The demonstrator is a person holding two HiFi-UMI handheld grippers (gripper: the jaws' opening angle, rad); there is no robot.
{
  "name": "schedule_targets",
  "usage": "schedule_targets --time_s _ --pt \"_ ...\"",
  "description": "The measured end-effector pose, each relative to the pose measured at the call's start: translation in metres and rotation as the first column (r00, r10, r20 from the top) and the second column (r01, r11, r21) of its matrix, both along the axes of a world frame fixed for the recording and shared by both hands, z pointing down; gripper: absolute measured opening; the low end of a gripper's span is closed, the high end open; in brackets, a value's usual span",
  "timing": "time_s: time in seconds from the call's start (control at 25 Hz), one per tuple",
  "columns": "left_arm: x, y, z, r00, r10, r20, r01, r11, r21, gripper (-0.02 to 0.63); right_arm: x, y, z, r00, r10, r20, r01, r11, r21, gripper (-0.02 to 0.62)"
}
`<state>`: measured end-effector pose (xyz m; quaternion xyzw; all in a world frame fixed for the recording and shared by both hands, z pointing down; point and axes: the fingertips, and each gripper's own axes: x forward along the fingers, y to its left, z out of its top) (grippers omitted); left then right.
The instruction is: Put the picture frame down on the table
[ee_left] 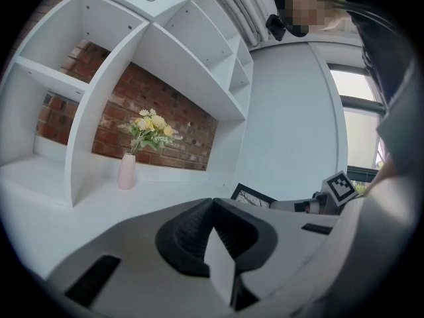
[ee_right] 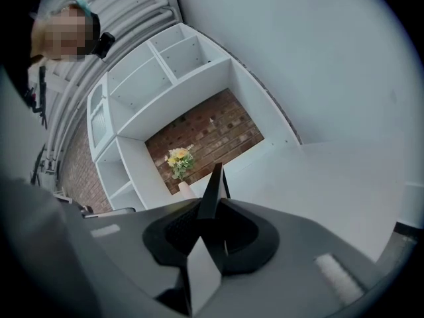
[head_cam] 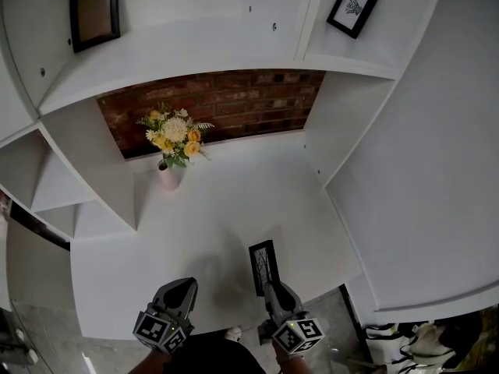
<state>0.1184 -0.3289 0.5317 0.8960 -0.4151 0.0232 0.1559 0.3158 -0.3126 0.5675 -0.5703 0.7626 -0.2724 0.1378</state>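
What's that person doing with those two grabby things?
A person holds a gripper in each hand. The right gripper is shut on a small black picture frame, holding it over the near part of the white table. The left gripper is shut and empty. A vase of yellow flowers stands farther back.

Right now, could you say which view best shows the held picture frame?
The head view: there the picture frame shows its face. The left gripper view catches a corner; the right gripper view, only its edge.
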Motion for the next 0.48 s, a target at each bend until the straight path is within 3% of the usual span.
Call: schedule_targets --time_s 0.48 --pt "-0.017 -0.043 0.004 0.999 -0.026 -0.018 0.026 1.000 -0.014 0.005 -0.006 -0.033 0.019 0.991 -0.045 0.129 0.056 0.995 -0.084 0.069"
